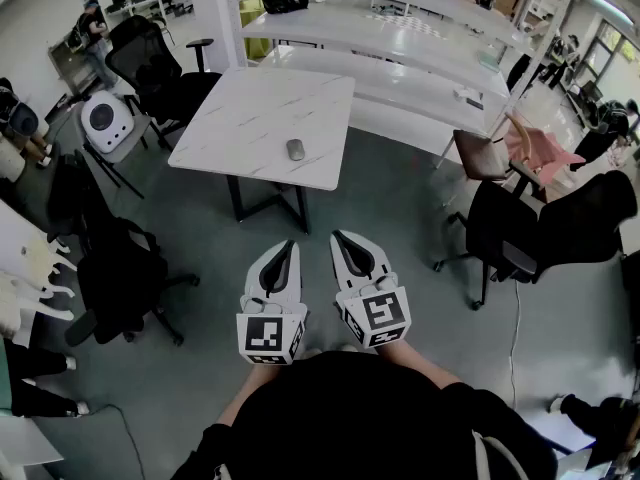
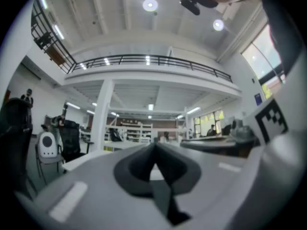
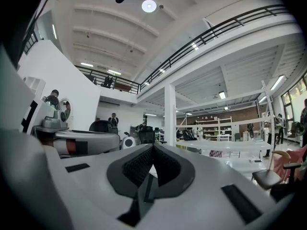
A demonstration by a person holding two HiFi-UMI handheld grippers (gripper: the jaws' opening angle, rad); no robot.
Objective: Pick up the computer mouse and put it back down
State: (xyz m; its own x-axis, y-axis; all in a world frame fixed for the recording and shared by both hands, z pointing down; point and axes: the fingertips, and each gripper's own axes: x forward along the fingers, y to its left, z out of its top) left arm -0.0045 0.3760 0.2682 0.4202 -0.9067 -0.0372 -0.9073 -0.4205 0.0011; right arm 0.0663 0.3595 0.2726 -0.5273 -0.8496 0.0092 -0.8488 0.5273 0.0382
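A grey computer mouse [image 1: 295,149] lies on the white marble-patterned table [image 1: 250,108], near its front edge. My left gripper [image 1: 289,245] and right gripper [image 1: 339,236] hover side by side over the floor, well short of the table and apart from the mouse. Both point level toward the table. In the left gripper view the left gripper [image 2: 154,145] has its jaws together with nothing between them. The right gripper [image 3: 153,146] in its own view also has its tips meeting, with nothing held. The mouse appears in neither gripper view.
Black office chairs stand left [image 1: 120,278] and right [image 1: 520,233] of the path to the table, and another black chair [image 1: 150,68] is at the table's far left. A pink-seated chair [image 1: 535,148] and long white shelving [image 1: 400,38] lie beyond.
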